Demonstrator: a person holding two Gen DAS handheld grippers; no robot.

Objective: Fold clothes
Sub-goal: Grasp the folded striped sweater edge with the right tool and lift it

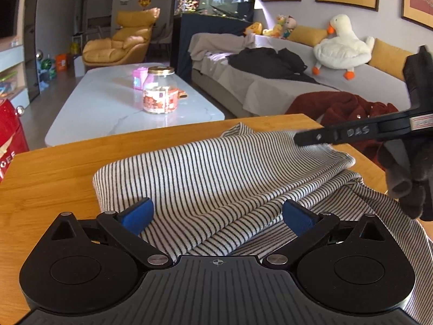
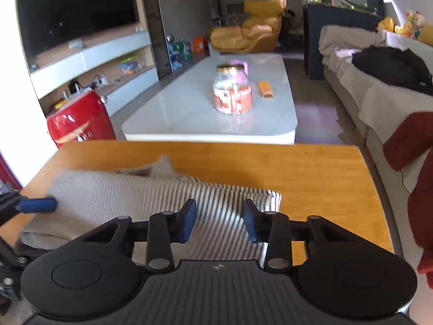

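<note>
A black-and-white striped garment (image 1: 216, 173) lies folded in layers on the wooden table (image 1: 54, 173); it also shows in the right wrist view (image 2: 130, 195). My left gripper (image 1: 217, 216) is open, its blue pads wide apart just above the garment's near part. My right gripper (image 2: 219, 220) is open and empty above the garment's right end. Seen from the left wrist view, the right gripper (image 1: 311, 138) reaches in from the right over the cloth's far edge. A blue fingertip (image 2: 38, 205) of the left gripper rests by the garment's left side.
A dark red garment (image 1: 343, 108) lies beyond the table's right edge. A white coffee table (image 2: 211, 108) with a glass jar (image 2: 232, 92) stands behind. A sofa (image 1: 270, 81) with black clothes and a plush goose is at right. A red box (image 2: 78, 119) stands at left.
</note>
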